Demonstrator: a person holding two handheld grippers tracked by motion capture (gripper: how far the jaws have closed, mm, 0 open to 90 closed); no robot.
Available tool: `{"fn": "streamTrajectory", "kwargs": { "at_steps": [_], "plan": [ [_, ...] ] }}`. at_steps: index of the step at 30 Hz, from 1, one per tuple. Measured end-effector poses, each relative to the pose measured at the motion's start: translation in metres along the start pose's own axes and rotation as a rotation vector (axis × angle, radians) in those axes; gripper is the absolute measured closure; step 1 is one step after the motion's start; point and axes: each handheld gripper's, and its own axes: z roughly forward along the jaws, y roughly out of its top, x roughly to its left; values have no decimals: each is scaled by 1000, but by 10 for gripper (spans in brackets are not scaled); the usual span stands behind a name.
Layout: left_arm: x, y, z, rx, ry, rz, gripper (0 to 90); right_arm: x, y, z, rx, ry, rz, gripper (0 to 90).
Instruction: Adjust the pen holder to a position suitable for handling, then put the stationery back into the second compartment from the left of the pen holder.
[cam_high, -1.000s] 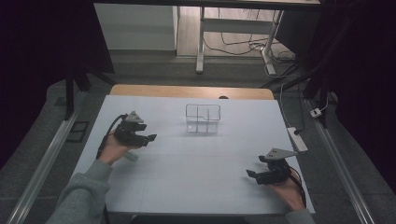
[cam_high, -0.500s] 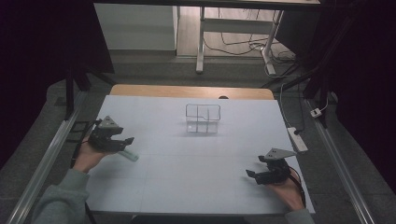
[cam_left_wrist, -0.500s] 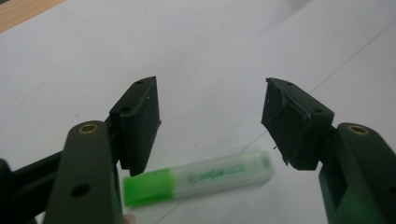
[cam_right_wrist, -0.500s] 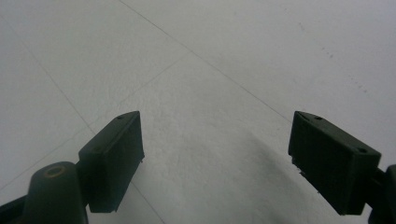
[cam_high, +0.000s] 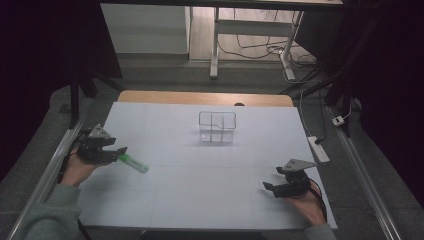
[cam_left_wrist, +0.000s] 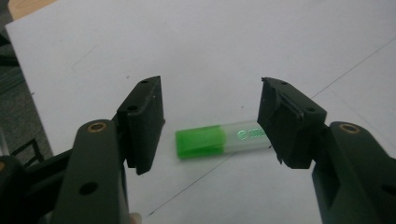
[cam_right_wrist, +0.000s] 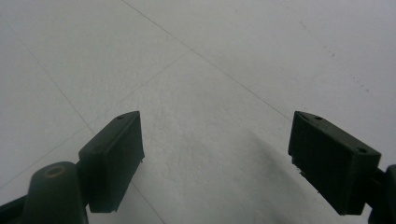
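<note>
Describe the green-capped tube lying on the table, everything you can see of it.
The tube is a small clear plastic cylinder with a bright green cap on one end and faint green print on its body. It lies flat on its side on the white table, near the left edge. The open left tongs straddle it; one jaw hides its far end, so contact there cannot be told.

**White table, two items down**

The table (cam_high: 210, 200) wears a white sheet, wood showing along its far edge. A clear divided container (cam_high: 217, 127) stands toward the far edge; a green-capped tube (cam_high: 133, 163) lies near the left edge.
</note>
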Motion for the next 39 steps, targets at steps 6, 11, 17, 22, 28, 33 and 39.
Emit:
{"fn": "streamTrajectory", "kwargs": {
  "at_steps": [6, 11, 17, 22, 28, 33, 39],
  "plan": [
    [15, -6, 7, 43, 4, -31, 467, 0, 0, 0, 2, -5, -2, 177],
    [23, -9, 17, 76, 6, -42, 551, 0, 0, 0, 3, 0, -2, 177],
    [33, -13, 29, 114, 11, -62, 683, 0, 0, 1, 5, -2, -2, 178],
    [36, -16, 34, 134, -3, -73, 844, 0, -1, 0, 7, -4, -3, 178],
    [37, -20, 42, 163, -14, -76, 885, 0, -1, 1, 7, -5, -5, 178],
    [36, -22, 51, 173, -32, -76, 886, 0, -1, 1, 10, -7, -7, 178],
    [34, -25, 58, 178, -50, -83, 886, 0, -1, 1, 8, -8, -6, 180]
  ]
}}
